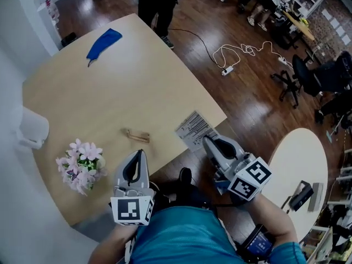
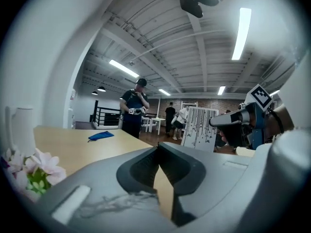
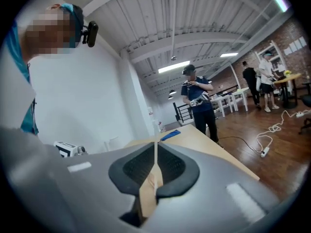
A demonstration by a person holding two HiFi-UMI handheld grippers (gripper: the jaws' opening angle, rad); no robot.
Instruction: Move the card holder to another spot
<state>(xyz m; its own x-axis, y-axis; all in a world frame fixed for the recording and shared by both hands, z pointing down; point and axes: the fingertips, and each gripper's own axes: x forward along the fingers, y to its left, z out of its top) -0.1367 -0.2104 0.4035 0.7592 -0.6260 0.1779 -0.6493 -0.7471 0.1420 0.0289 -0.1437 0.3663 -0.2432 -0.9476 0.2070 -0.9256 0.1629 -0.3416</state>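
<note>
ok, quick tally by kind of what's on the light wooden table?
Blue fabric piece: 1
Small brown wooden card holder: 1
Printed white sheet: 1
Pink flower bunch: 1
White cylindrical object, kind unclear: 1
Total: 5

A big pale wooden table (image 1: 110,87) fills the middle, with a white wall (image 1: 8,92) at nine o'clock. Dark wooden floor (image 1: 247,109) spreads from twelve to three o'clock, and a white cable (image 1: 245,49) lies on it at one. A black office chair (image 1: 311,76) stands at two and a round white table (image 1: 300,158) at four. Long strip lights (image 2: 241,33) hang under the white beamed ceiling (image 2: 160,28).
</note>
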